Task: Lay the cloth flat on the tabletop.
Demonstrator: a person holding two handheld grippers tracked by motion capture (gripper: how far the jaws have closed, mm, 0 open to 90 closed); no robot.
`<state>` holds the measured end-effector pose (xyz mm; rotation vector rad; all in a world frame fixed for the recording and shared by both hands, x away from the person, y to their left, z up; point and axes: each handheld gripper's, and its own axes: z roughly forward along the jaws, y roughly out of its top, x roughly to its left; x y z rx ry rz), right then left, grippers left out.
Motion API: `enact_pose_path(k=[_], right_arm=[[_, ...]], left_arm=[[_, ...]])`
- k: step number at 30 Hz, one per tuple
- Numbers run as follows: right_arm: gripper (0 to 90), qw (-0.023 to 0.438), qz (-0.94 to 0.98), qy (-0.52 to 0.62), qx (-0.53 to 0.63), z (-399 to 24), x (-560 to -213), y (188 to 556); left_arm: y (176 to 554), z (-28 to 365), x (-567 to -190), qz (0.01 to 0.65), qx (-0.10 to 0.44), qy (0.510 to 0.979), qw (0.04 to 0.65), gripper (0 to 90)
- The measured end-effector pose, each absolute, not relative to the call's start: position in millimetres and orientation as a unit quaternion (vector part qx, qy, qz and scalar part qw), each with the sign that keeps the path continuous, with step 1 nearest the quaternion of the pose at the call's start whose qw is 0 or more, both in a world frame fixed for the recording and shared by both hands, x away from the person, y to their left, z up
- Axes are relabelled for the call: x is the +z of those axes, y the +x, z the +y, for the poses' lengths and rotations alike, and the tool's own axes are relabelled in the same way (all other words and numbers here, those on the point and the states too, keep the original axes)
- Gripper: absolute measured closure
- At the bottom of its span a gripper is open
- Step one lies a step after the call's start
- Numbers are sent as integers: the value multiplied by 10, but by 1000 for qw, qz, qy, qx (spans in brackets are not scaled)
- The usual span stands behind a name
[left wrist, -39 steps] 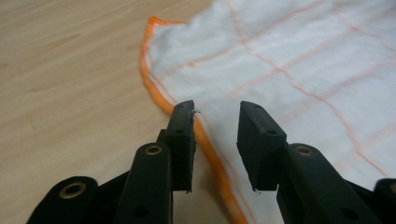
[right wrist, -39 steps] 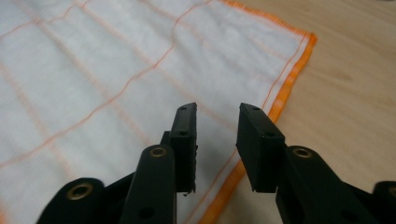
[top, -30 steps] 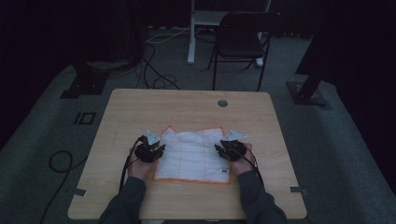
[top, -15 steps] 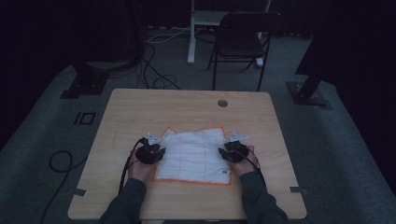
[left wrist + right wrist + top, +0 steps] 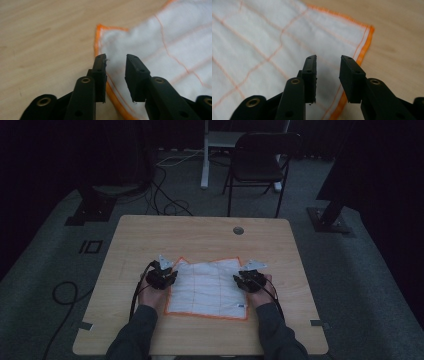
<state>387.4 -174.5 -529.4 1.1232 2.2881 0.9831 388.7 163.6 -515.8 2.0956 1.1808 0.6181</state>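
White orange-edged checked cloth lies flat near the wooden tabletop's front edge

Left gripper and right gripper, jaws narrowly apart and just closing, grip nothing above its side hems

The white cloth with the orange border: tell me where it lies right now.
In the high view the cloth lies flat on the near half of the wooden table, between the left tongs and right tongs poised over its side edges.
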Motion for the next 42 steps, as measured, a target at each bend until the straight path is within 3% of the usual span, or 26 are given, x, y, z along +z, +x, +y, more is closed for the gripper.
enact_pose_path(k=[8,15,27,35,42], right_arm=[[787,215,810,411,359,-1660,-5275,4068],[815,217,806,422,353,-1597,-5292,4267],[846,220,814,432,320,-1623,-5389,4457],[835,231,808,440,316,-1698,-5395,4497],[792,232,804,449,312,-1697,-5384,4563]], left_arm=[[4260,1623,-5183,474,242,784,319,833],[4484,1564,-5299,477,235,792,299,842],[4526,1585,-5353,481,257,790,279,866],[4572,1612,-5351,505,263,776,273,856],[4622,1628,-5330,519,263,767,271,777]])
